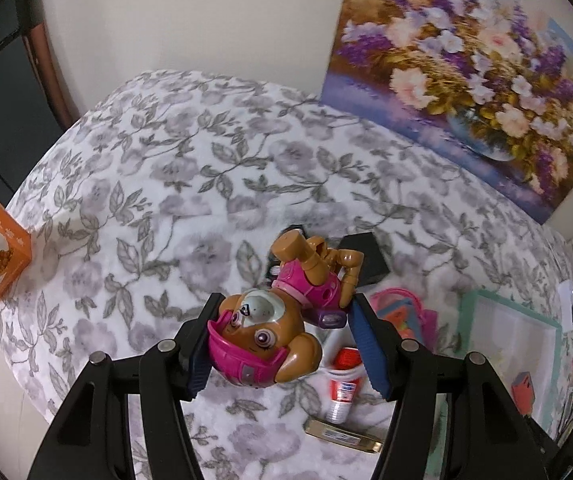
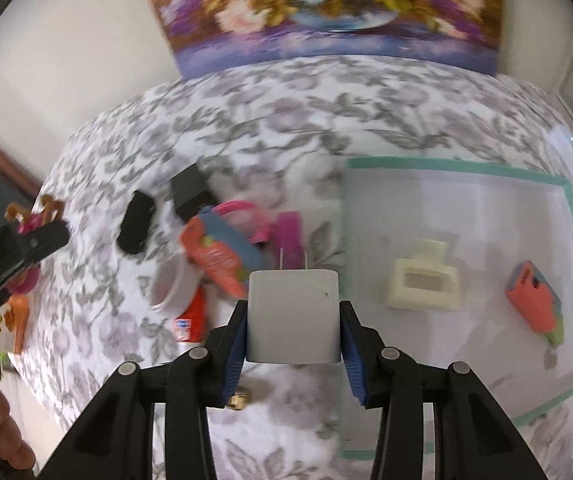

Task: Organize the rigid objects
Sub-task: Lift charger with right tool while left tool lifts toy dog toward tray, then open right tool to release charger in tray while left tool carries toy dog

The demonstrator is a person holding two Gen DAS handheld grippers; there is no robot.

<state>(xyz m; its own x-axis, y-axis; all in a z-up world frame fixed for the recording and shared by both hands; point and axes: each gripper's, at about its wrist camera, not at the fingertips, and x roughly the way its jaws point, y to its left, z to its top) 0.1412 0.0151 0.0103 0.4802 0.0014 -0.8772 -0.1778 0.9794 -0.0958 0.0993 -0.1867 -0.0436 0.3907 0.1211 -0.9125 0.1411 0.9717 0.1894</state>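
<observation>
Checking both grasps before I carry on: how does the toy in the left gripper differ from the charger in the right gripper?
The toy dog figure is brown and pink with jointed limbs; the white charger block is a plain cube with two prongs. The figure hangs tilted, head between the left gripper pads and legs sticking out beyond; the charger sits square in the right gripper, prongs pointing forward. Both are rigid and lifted above the floral blanket.

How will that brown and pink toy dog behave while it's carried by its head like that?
The toy dog looks like hard moulded plastic, so it probably stays stiff rather than sagging. Its head is rounded and glossy between the left gripper fingers, so it might twist or slip. The jointed legs could swing, though it seems light.
</observation>
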